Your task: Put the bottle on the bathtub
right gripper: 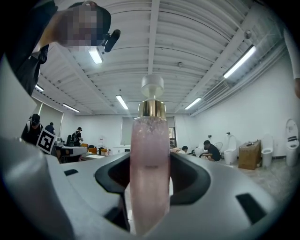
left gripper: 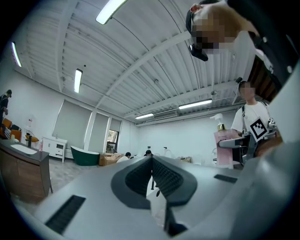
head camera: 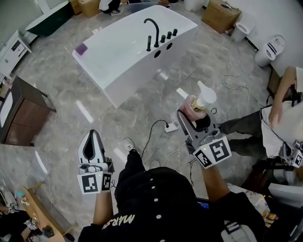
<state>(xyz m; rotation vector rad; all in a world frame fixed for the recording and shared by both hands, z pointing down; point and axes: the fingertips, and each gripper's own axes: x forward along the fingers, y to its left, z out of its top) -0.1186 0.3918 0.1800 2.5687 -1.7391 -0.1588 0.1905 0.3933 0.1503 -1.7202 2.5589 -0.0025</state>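
Observation:
A pink pump bottle with a gold collar and a white pump head stands upright between the jaws of my right gripper, which is shut on it. In the right gripper view the bottle fills the middle, pressed between the dark pads. The white bathtub with a black faucet lies ahead across the marble floor, well apart from the bottle. My left gripper hangs lower left, jaws shut together with nothing between them. The left gripper view shows the bottle off to the right.
A purple item rests on the tub's left rim. A power strip and cables lie on the floor between me and the tub. A wooden vanity stands left, toilets and boxes at the back right, a seated person right.

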